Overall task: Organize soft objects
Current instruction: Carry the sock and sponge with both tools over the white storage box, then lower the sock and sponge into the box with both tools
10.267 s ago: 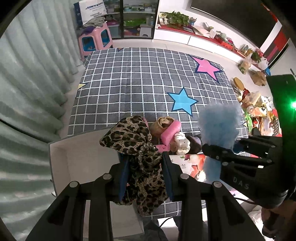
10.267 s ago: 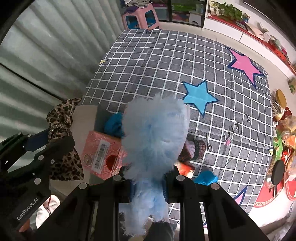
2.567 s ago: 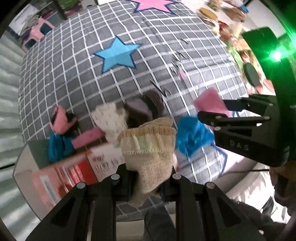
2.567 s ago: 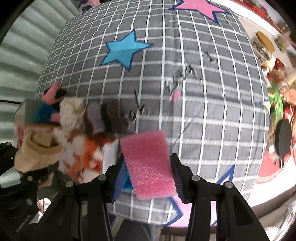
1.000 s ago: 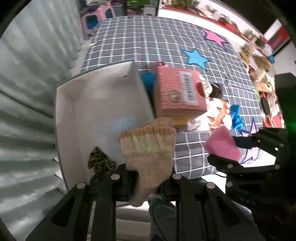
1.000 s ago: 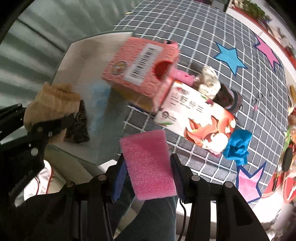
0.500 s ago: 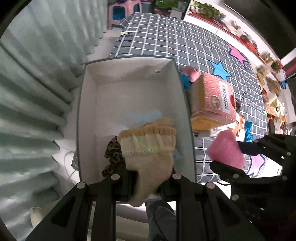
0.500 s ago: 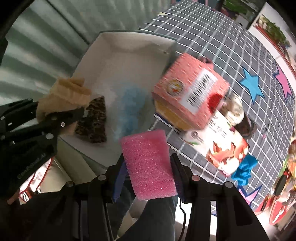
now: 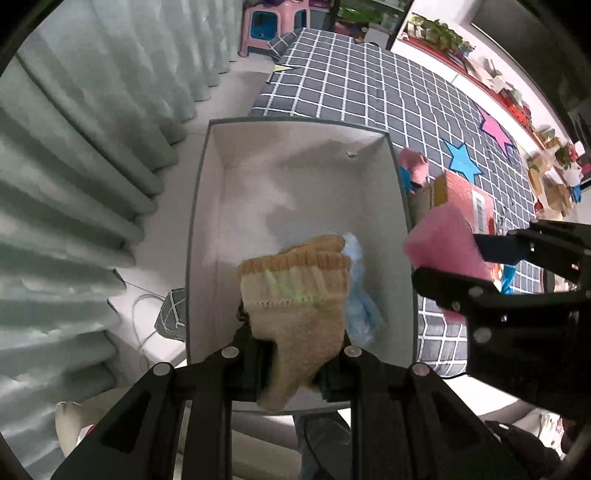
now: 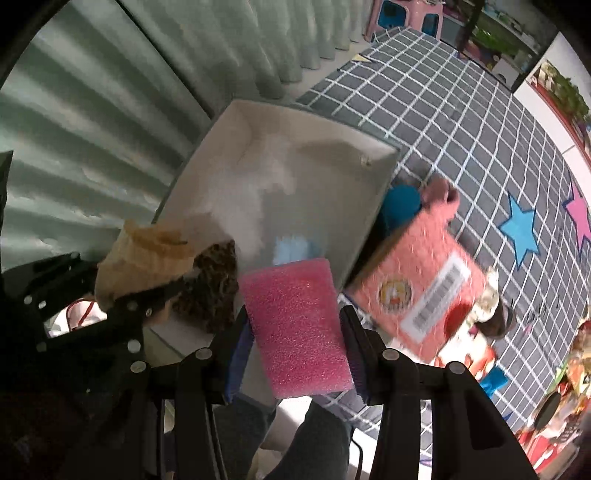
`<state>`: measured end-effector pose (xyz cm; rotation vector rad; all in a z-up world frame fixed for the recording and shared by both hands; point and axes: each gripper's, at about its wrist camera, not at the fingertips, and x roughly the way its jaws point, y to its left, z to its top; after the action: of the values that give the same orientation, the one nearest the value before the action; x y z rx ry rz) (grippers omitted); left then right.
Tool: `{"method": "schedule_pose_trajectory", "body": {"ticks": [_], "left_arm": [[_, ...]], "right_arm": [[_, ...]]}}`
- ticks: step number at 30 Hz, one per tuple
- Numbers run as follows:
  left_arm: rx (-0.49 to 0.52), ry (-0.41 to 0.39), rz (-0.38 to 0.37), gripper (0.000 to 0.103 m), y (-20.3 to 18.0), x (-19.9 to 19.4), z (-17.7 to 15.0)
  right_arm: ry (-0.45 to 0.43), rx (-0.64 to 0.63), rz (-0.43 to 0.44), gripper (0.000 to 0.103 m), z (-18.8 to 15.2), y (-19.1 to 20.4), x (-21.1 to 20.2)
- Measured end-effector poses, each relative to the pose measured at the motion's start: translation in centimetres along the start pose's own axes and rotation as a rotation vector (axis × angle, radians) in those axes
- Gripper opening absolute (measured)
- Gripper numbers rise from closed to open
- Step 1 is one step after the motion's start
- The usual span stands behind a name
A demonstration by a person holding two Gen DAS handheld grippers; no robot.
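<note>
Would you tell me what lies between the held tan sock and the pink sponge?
In the left wrist view, the fluffy blue item lies in the white box between the tan sock and the pink sponge.

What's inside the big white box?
Inside the white box lie a fluffy blue thing and a leopard-print cloth. The held tan sock hides part of the bottom.

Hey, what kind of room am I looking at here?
Probably a home living room or playroom: a grey checked rug with stars, long pale curtains, a pink plastic stool, and a low shelf with plants.
</note>
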<state>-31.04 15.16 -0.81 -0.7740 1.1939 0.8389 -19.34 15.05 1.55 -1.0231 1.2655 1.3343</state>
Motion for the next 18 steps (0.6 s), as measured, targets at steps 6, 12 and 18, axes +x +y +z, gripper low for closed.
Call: {"method": "schedule_pose_trajectory", "body": {"ticks": [6, 12, 18], "left_arm": [[-0.030, 0.007, 0.013, 0.023, 0.8, 0.6, 1.3], [-0.037, 0.022, 0.018, 0.023, 0.9, 1.3, 1.9], [-0.050, 0.038, 0.024, 0.023, 1.1, 2.0, 2.4]], "right_arm": [[-0.012, 0.027, 0.015, 0.048, 2.3, -0.7, -0.1], [-0.009, 0.037, 0.026, 0.048, 3.9, -0.6, 0.4], [0.004, 0.042, 0.035, 0.048, 4.8, -0.7, 1.0]]}}
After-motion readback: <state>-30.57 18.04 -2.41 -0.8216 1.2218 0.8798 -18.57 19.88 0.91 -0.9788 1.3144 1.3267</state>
